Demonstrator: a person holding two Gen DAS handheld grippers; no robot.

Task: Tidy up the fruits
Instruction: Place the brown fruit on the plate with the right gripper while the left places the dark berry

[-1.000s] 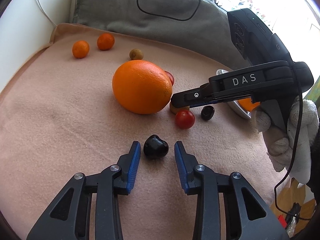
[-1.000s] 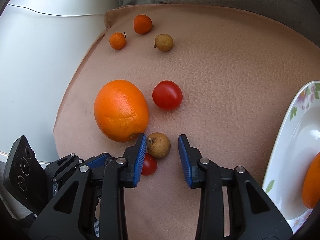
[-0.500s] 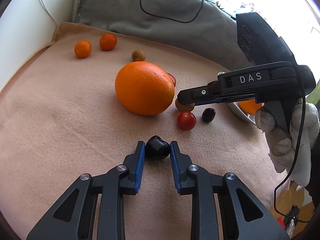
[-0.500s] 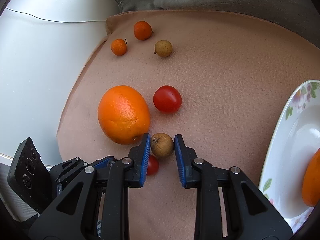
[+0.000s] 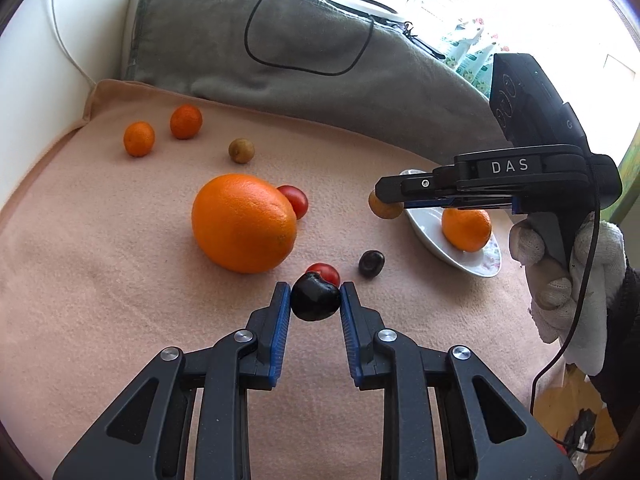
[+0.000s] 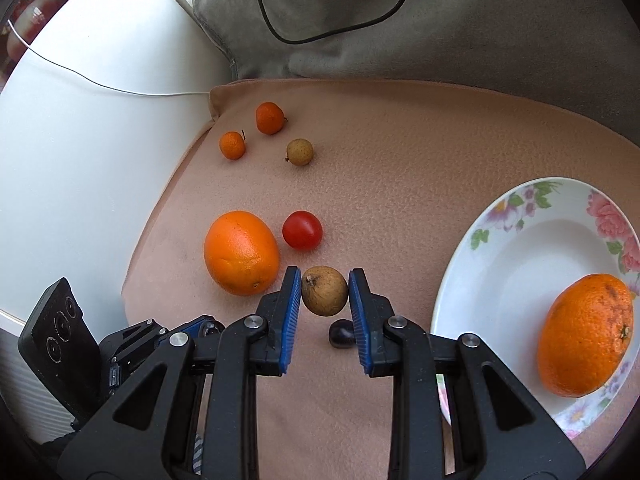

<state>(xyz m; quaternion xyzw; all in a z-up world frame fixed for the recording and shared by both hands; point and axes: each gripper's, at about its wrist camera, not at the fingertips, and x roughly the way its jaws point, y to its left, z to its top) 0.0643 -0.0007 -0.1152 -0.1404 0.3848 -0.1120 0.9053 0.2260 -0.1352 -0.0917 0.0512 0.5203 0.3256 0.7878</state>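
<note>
- Dark plum (image 5: 315, 297) clamped between blue pads of left gripper (image 5: 315, 300), above pink blanket (image 5: 100, 280).
- Brown longan (image 6: 324, 290) pinched in right gripper (image 6: 324, 294), lifted beside floral plate (image 6: 500, 216) holding a tangerine (image 6: 586, 329).
- Large orange (image 5: 244, 223), two cherry tomatoes, another dark plum on blanket nearby.

On the pink blanket (image 6: 440, 140): two large oranges (image 6: 241, 253) (image 6: 586, 329), two small mandarins (image 6: 232, 145) (image 6: 270, 118), two tomatoes (image 5: 295, 201) (image 5: 325, 272), two brown fruits (image 6: 324, 291) (image 6: 300, 152), apparently two dark plums (image 5: 315, 297) (image 5: 371, 264), one floral plate (image 6: 516, 216).
</note>
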